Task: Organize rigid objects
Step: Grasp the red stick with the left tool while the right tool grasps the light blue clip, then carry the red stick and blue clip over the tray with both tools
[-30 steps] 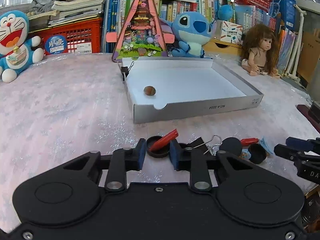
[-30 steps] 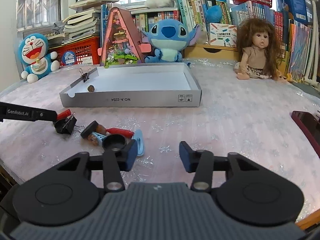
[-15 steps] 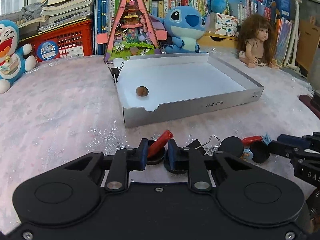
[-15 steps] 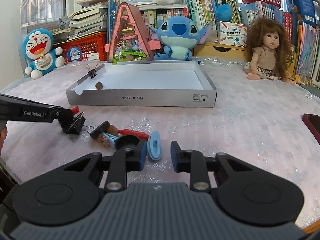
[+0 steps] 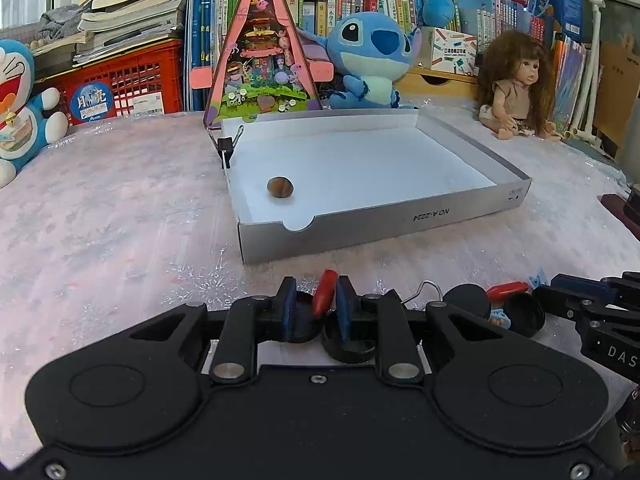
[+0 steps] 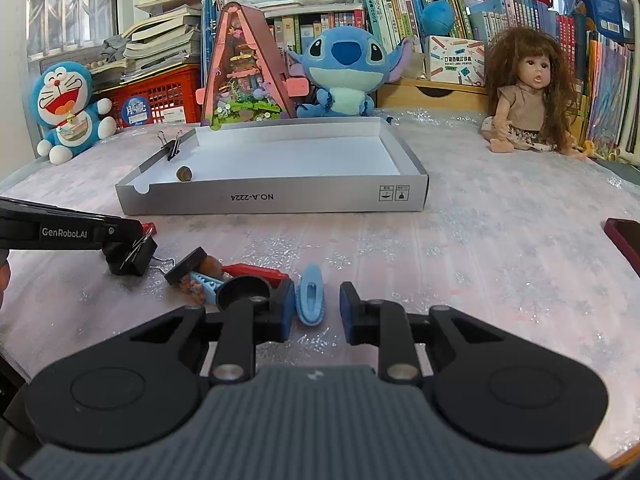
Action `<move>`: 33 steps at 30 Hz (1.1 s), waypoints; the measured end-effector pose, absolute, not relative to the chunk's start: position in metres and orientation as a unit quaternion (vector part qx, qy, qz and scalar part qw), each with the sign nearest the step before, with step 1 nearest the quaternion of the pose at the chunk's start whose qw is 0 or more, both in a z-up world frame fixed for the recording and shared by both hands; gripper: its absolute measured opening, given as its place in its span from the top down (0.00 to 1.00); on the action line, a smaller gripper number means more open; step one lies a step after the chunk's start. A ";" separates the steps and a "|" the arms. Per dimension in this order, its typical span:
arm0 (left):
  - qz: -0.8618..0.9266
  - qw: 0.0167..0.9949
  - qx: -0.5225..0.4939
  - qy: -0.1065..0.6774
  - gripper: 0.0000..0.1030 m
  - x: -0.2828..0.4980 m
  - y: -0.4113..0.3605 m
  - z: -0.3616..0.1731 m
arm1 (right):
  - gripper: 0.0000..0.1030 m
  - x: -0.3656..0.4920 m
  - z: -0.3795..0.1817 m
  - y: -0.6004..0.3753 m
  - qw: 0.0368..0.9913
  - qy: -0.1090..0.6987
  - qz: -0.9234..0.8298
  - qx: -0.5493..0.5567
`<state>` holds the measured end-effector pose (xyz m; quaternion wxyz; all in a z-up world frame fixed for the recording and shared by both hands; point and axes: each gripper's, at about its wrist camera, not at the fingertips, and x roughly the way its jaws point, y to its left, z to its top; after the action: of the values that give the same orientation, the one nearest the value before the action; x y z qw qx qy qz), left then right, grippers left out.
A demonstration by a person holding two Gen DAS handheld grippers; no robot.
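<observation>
Left gripper (image 5: 311, 307): jaws have narrowed over the last second and now pinch the red peg (image 5: 322, 291), which stands tilted between them, just in front of the grey tray (image 5: 400, 224). Right gripper (image 6: 316, 307): jaws spread again after a brief narrowing, straddling the blue clip (image 6: 310, 299) on the table without touching it. We judge the peg is secured for lifting; the tray holds only a brown nut (image 5: 280, 187) so far.
</observation>
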<state>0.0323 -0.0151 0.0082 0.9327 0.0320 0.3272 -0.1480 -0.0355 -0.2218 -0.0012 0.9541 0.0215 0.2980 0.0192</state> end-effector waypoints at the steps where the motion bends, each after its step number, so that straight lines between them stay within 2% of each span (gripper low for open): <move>1: -0.149 0.932 0.029 0.330 0.80 0.034 -0.015 0.008 | 0.71 -0.035 -0.002 -0.221 0.954 0.298 0.019 0.021; 5: -0.152 0.927 0.001 0.344 0.80 0.042 -0.010 0.005 | 0.69 -0.032 -0.003 -0.219 0.955 0.298 0.014 0.012; 13: -0.152 0.928 0.010 0.340 0.81 0.044 -0.014 0.004 | 0.71 -0.028 -0.004 -0.219 0.954 0.299 0.011 0.012; 14: -0.152 0.928 0.012 0.339 0.82 0.044 -0.015 0.004 | 0.72 -0.028 -0.004 -0.218 0.954 0.299 0.013 0.012; 15: -0.150 0.929 0.015 0.338 0.89 0.044 -0.017 0.004 | 0.75 -0.028 -0.004 -0.218 0.954 0.300 0.018 0.012; 17: -0.145 0.930 0.020 0.339 0.91 0.043 -0.018 0.004 | 0.80 -0.029 -0.004 -0.217 0.953 0.301 0.025 0.012; 33: -0.153 0.941 -0.008 0.302 0.91 0.033 -0.015 0.034 | 0.80 -0.022 0.014 -0.220 0.959 0.283 0.019 0.023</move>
<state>0.0331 -0.0152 0.0340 0.9407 -0.0078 0.3024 -0.1533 -0.0215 -0.2204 0.0142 0.9586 0.0235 0.2833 0.0193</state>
